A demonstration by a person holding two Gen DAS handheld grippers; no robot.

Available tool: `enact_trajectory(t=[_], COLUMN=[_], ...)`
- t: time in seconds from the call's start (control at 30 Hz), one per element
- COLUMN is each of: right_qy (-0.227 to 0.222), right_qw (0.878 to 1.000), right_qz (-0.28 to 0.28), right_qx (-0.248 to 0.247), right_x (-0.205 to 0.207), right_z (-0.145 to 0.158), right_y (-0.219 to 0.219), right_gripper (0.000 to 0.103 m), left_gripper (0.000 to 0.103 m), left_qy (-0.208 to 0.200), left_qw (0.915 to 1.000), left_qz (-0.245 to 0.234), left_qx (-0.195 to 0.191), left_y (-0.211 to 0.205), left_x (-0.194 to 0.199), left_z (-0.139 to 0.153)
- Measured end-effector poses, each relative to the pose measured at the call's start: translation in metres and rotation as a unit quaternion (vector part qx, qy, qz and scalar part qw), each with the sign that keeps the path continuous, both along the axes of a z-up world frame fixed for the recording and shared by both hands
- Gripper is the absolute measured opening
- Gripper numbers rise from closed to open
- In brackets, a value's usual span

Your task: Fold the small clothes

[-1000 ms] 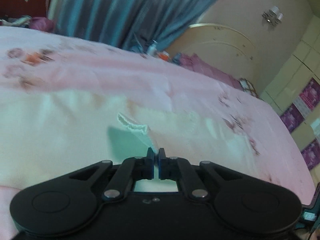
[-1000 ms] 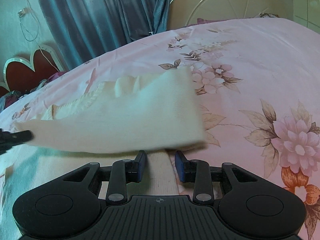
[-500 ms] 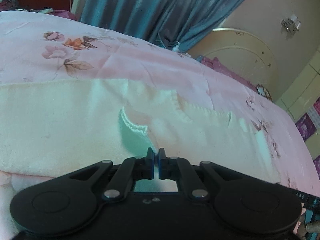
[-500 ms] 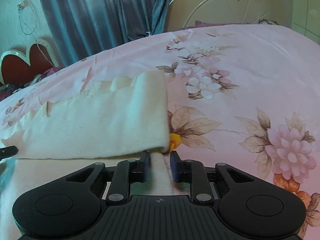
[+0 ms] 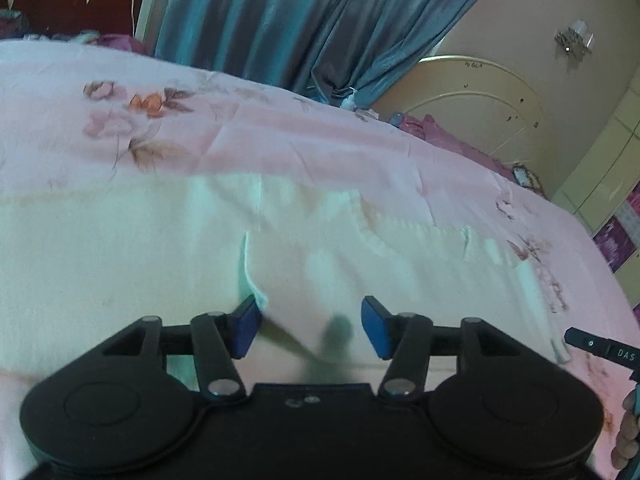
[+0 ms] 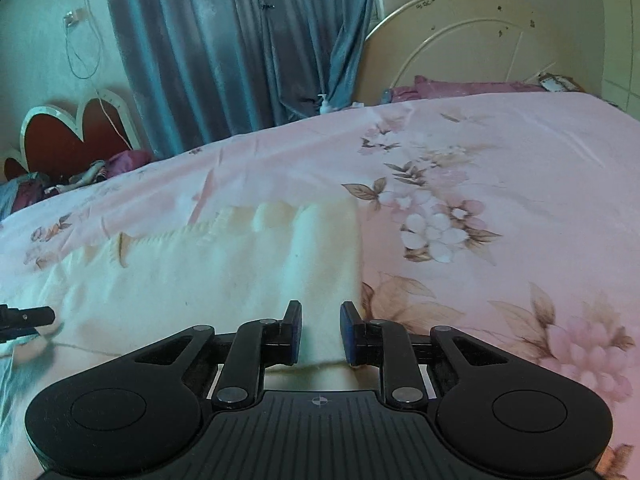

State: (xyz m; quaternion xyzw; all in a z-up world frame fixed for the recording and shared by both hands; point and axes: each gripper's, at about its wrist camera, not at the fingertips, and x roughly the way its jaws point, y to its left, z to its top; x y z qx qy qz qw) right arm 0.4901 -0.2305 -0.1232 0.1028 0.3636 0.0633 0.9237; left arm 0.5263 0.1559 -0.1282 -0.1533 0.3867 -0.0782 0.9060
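Observation:
A cream knitted garment (image 5: pixel 132 264) lies folded on the pink floral bedsheet (image 5: pixel 280 136). My left gripper (image 5: pixel 308 326) is open, its jaws wide apart just above the garment's near folded edge, holding nothing. In the right wrist view the garment (image 6: pixel 208 276) lies flat with its right folded edge beside the flowers. My right gripper (image 6: pixel 320 330) is open, its blue pads either side of the garment's near right corner without gripping it. The tip of the right gripper shows at the right edge of the left wrist view (image 5: pixel 600 348).
Blue curtains (image 6: pixel 240 40) hang behind the bed. A red heart-shaped headboard (image 6: pixel 76 136) and a cream round headboard (image 6: pixel 480 40) stand at the far side. Purple cloth (image 6: pixel 460 88) lies at the bed's far edge. Cupboards (image 5: pixel 608 168) stand to the right.
Both grippers have opened and let go of the garment. The lifted top layer has come down flat onto the lower layer.

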Motion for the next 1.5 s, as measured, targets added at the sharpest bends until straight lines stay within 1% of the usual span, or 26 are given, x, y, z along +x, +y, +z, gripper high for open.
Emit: enact_trajectory(t=[0.13, 0.17, 0.2, 0.27, 0.33, 0.4, 0.43, 0.47, 0.5, 0.53, 0.57, 0.6, 0.67, 0.73, 0.83, 0.9, 1.0, 1.13, 1.23, 1.27, 1.3, 1.33, 1.37, 1.4, 1.43, 1.5], right_qy=[0.015, 0.02, 0.027, 0.031, 0.033, 0.036, 0.034, 0.026, 0.018, 0.012, 0.009, 0.009, 0.013, 0.021, 0.029, 0.031, 0.035, 0.042, 0.043, 0.041, 0.03, 0.012, -0.007, -0.017, -0.016, 0.024], right_qw=[1.0, 1.0, 1.0, 0.999, 0.999, 0.999, 0.999, 0.999, 0.999, 0.999, 0.999, 1.0, 0.999, 1.0, 0.999, 0.999, 0.998, 0.997, 0.995, 0.995, 0.995, 0.997, 0.998, 0.998, 0.997, 0.996], right_qz=[0.018, 0.018, 0.014, 0.005, 0.008, 0.02, 0.024, 0.025, 0.024, 0.023, 0.023, 0.025, 0.029, 0.009, -0.01, 0.0, 0.022, 0.036, 0.045, 0.04, 0.032, 0.029, 0.033, 0.039, 0.045, 0.051], right_qx=[0.007, 0.002, -0.007, -0.013, -0.016, -0.027, -0.029, -0.024, -0.021, -0.022, -0.021, -0.013, -0.014, -0.019, -0.014, -0.022, -0.039, -0.057, -0.072, -0.082, -0.085, -0.076, -0.062, -0.056, -0.055, -0.073], right_x=[0.018, 0.021, 0.022, 0.021, 0.019, 0.022, 0.024, 0.026, 0.029, 0.034, 0.043, 0.051, 0.074, 0.101, 0.13, 0.136, 0.122, 0.074, 0.036, 0.029, 0.023, 0.017, 0.01, 0.005, 0.003, 0.007], right_z=[-0.015, -0.019, -0.022, -0.025, -0.025, -0.024, -0.021, -0.017, -0.014, -0.012, -0.012, -0.013, -0.018, -0.024, -0.03, -0.03, -0.027, -0.025, -0.031, -0.028, -0.021, -0.012, -0.004, 0.001, 0.001, -0.014], right_y=[0.006, 0.005, 0.004, -0.001, -0.003, 0.0, 0.0, -0.001, -0.003, -0.003, -0.004, -0.004, -0.001, -0.004, -0.014, -0.016, -0.013, -0.011, -0.013, -0.012, -0.011, -0.01, -0.009, -0.005, 0.0, 0.007], right_gripper=[0.022, 0.022, 0.022, 0.02, 0.02, 0.02, 0.02, 0.02, 0.02, 0.02, 0.02, 0.02, 0.02, 0.02, 0.02, 0.02, 0.02, 0.02, 0.02, 0.02, 0.02, 0.02, 0.02, 0.02, 0.02, 0.02], left_gripper=[0.044, 0.015, 0.004, 0.004, 0.004, 0.01, 0.012, 0.019, 0.031, 0.034, 0.036, 0.037, 0.041, 0.045, 0.045, 0.045, 0.045, 0.045, 0.045, 0.045, 0.048, 0.052, 0.068, 0.077, 0.074, 0.058], left_qy=[0.014, 0.012, 0.009, -0.021, -0.031, -0.019, -0.022, -0.022, -0.032, -0.054, -0.073, -0.085, -0.088, -0.059, -0.03, -0.034, -0.04, -0.04, -0.034, -0.033, -0.038, -0.051, -0.066, -0.071, -0.069, -0.033], left_qw=[0.9997, 0.9996, 0.9996, 0.9993, 0.999, 0.9993, 0.9991, 0.9985, 0.9973, 0.9946, 0.9925, 0.992, 0.9935, 0.9968, 0.9969, 0.997, 0.9962, 0.9956, 0.9942, 0.9924, 0.9917, 0.9924, 0.9927, 0.9922, 0.9917, 0.9946], left_qz=[0.003, 0.0, -0.002, 0.019, 0.029, 0.032, 0.035, 0.046, 0.065, 0.087, 0.093, 0.081, 0.045, -0.004, -0.008, 0.001, 0.007, 0.016, 0.009, 0.0, -0.006, -0.014, -0.02, -0.021, -0.022, -0.021], left_qx=[-0.023, -0.026, -0.026, -0.024, -0.013, -0.002, -0.012, -0.016, -0.01, 0.013, 0.032, 0.045, 0.056, 0.053, 0.072, 0.07, 0.078, 0.083, 0.102, 0.118, 0.123, 0.111, 0.098, 0.101, 0.107, 0.096], left_y=[0.004, 0.005, 0.005, 0.007, 0.007, 0.007, 0.011, 0.015, 0.019, 0.02, 0.018, 0.012, -0.003, -0.021, -0.035, -0.035, -0.037, -0.037, -0.038, -0.042, -0.045, -0.047, -0.049, -0.053, -0.057, -0.057], left_x=[0.021, 0.022, 0.022, 0.011, 0.001, -0.004, -0.006, -0.008, -0.012, -0.017, -0.018, -0.015, -0.004, 0.015, 0.031, 0.029, 0.019, -0.002, -0.017, -0.02, -0.022, -0.026, -0.03, -0.032, -0.032, -0.026], left_z=[-0.009, -0.009, -0.009, -0.006, -0.009, -0.018, -0.018, -0.015, -0.008, 0.001, 0.009, 0.016, 0.022, 0.015, -0.004, -0.006, -0.003, 0.0, 0.0, 0.004, 0.009, 0.015, 0.02, 0.022, 0.022, 0.011])
